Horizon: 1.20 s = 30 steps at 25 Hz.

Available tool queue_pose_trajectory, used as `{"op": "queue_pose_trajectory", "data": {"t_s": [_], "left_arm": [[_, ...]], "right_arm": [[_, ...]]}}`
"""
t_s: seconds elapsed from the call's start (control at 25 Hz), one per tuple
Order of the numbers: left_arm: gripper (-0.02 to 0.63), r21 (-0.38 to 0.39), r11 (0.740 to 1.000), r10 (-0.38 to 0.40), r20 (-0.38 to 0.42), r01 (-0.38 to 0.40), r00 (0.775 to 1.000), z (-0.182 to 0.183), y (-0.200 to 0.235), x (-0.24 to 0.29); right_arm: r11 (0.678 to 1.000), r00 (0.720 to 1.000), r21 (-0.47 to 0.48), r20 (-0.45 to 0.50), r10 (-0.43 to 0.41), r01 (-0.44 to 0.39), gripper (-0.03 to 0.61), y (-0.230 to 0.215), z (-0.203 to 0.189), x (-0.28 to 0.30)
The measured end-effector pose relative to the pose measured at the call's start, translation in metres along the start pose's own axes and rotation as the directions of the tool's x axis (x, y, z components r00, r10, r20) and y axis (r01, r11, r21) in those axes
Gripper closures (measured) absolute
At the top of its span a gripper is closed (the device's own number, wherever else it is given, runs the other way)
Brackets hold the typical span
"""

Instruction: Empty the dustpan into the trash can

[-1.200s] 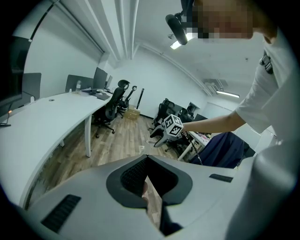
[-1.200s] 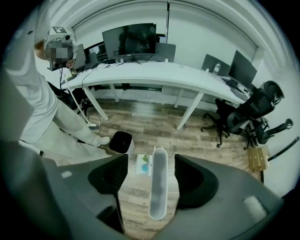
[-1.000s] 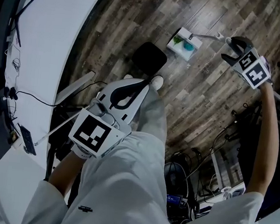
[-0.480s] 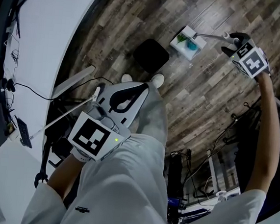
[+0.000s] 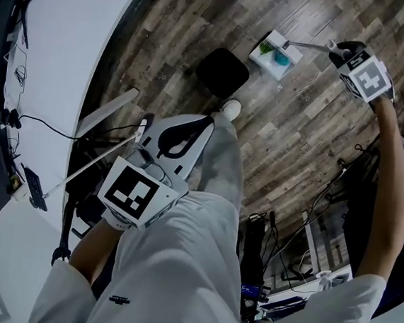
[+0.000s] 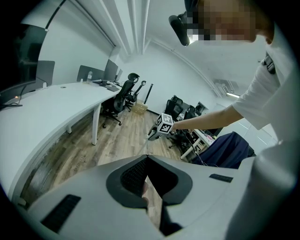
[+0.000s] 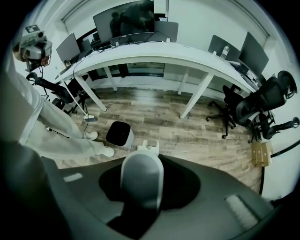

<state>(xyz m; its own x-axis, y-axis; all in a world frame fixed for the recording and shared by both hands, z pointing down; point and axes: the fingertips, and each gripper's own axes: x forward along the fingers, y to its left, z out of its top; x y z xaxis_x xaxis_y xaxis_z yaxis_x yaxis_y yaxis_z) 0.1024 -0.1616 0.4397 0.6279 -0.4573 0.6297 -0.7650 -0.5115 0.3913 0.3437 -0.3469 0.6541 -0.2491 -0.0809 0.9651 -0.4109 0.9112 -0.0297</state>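
**Change of state.** The right claw [image 5: 338, 50] has come down onto the top end of the dustpan handle [image 5: 309, 45], and its jaws have just been closing. The right gripper view shows the rounded white handle end seated between them, so the claw is judged to be pinching the handle. The left claw [image 6: 146, 156] is pressed together with nothing between its jaws and hangs in front of the person's legs, well apart from the work.

**Meaning for the task.** The dustpan [image 5: 275, 56] has not left the floor [image 5: 304, 131], and green and teal debris still shows in it. The pick-up grip appears made. Lifting, carrying and tipping are all still to do.

**Location.** The dustpan stands on the floor just beside the black trash can [image 5: 223, 73], on the side away from the curved edge of the white worktop [image 5: 77, 53]. The can lies between that edge and the pan.

**Orientation.**
- The long axis is the handle. It rises steeply from the pan to the right claw and leans away from the trash can.
- The pan is at the low end, resting flat.
- The handle joins the pan on the side far from the can, so the mouth probably faces the can. This cannot be confirmed.
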Motion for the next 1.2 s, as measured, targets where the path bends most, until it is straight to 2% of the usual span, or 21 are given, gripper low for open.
{"op": "queue_pose_trajectory", "data": {"t_s": [0.24,0.4,0.48,0.6,0.72,0.88,1.0,1.12,1.2], "left_arm": [[0.614,-0.007,1.0,0.019,0.006,-0.019,1.0,-0.012,0.014,-0.025],[0.614,-0.015,1.0,0.021,0.015,-0.021,1.0,-0.019,0.02,-0.044],[0.614,-0.01,1.0,0.014,0.021,-0.014,1.0,-0.02,0.022,-0.052],[0.614,-0.003,1.0,0.001,0.034,-0.001,0.999,-0.022,0.022,-0.064],[0.614,0.009,1.0,-0.017,0.047,0.017,0.999,-0.026,0.018,-0.074],[0.614,0.025,0.999,-0.038,0.06,0.037,0.997,-0.035,0.011,-0.093],[0.615,0.037,0.998,-0.046,0.08,0.043,0.996,-0.038,0.008,-0.112],[0.614,0.044,0.998,-0.051,0.108,0.047,0.993,-0.039,0.005,-0.133],[0.614,0.043,0.998,-0.047,0.122,0.042,0.991,-0.044,0.004,-0.148]], "right_arm": [[0.999,0.999,0.022,0.022,-0.029,0.029,0.463,0.007,-0.006,-0.009],[0.987,0.998,0.145,0.005,-0.068,0.066,0.463,0.012,-0.018,-0.026],[0.965,0.995,0.245,0.002,-0.095,0.091,0.463,0.015,-0.023,-0.04],[0.893,0.988,0.429,-0.007,-0.151,0.14,0.464,0.022,-0.033,-0.066],[0.788,0.974,0.585,-0.018,-0.224,0.192,0.463,0.034,-0.049,-0.096],[0.658,0.951,0.72,-0.006,-0.31,0.219,0.463,0.07,-0.061,-0.138],[0.578,0.928,0.784,0.007,-0.374,0.227,0.463,0.101,-0.064,-0.171],[0.529,0.9,0.814,0.02,-0.435,0.238,0.463,0.135,-0.06,-0.207],[0.525,0.881,0.813,0.033,-0.472,0.251,0.463,0.161,-0.048,-0.235]]}}
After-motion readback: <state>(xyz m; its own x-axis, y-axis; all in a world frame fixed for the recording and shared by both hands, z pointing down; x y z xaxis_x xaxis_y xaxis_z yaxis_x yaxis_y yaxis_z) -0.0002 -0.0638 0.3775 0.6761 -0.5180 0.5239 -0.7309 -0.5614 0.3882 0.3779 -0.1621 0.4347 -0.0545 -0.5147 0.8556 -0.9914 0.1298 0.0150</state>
